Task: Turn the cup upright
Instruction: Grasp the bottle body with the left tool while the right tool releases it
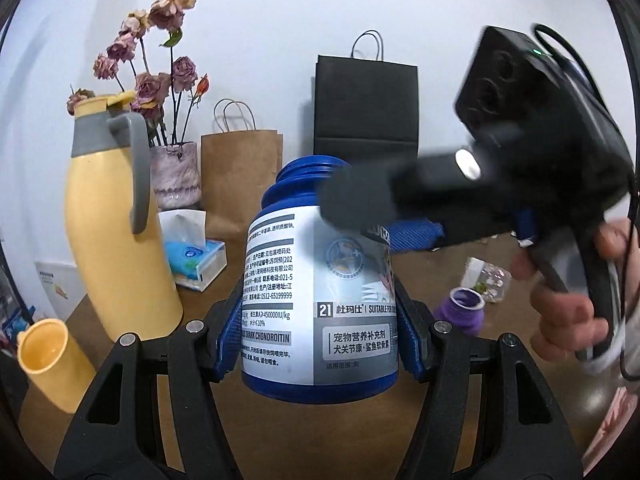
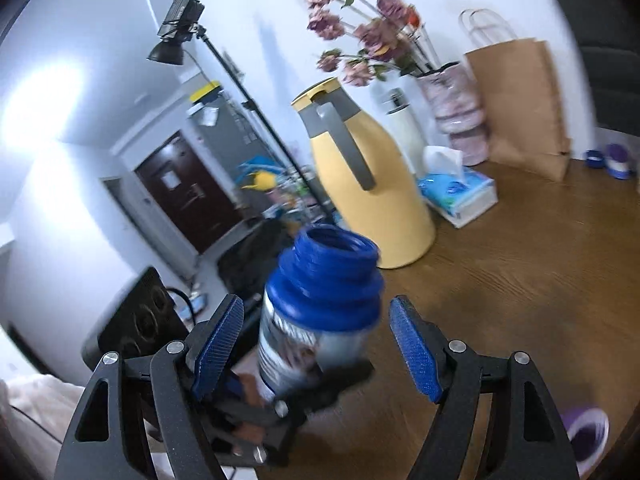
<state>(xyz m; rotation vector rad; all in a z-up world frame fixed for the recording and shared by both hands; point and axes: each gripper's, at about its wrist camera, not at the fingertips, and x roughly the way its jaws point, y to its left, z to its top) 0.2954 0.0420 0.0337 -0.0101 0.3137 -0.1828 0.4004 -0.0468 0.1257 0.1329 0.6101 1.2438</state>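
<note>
We've got the blue jar (image 1: 320, 280) clamped in the left tongs (image 1: 316, 340), pads on both sides of the label, mouth up, lifted off the desk (image 1: 440, 420). No lid on it; the threaded neck is open and we can't see inside from either view. This reads as the cup in the task, and it already looks upright, so we judge the flip is about done and only the set-down is left.

Right tongs (image 2: 316, 348) are spread wide, straddling the jar without touching it. Right view is motion-blurred, so contact is hard to call, but we see gaps on both sides.

Next move: lower the jar straight onto bare desk, base flat, then part the left tongs. Keep the right one clear so it doesn't knock the neck.

Other containers: yellow cup (image 1: 44, 360) at left, upright, looks empty. Yellow thermos jug (image 1: 116, 232) with lid on. Vase (image 1: 176, 176) holding dried roses. Tissue box (image 1: 196, 256) with a tissue sticking up. Two paper bags at the wall, contents hidden.
</note>
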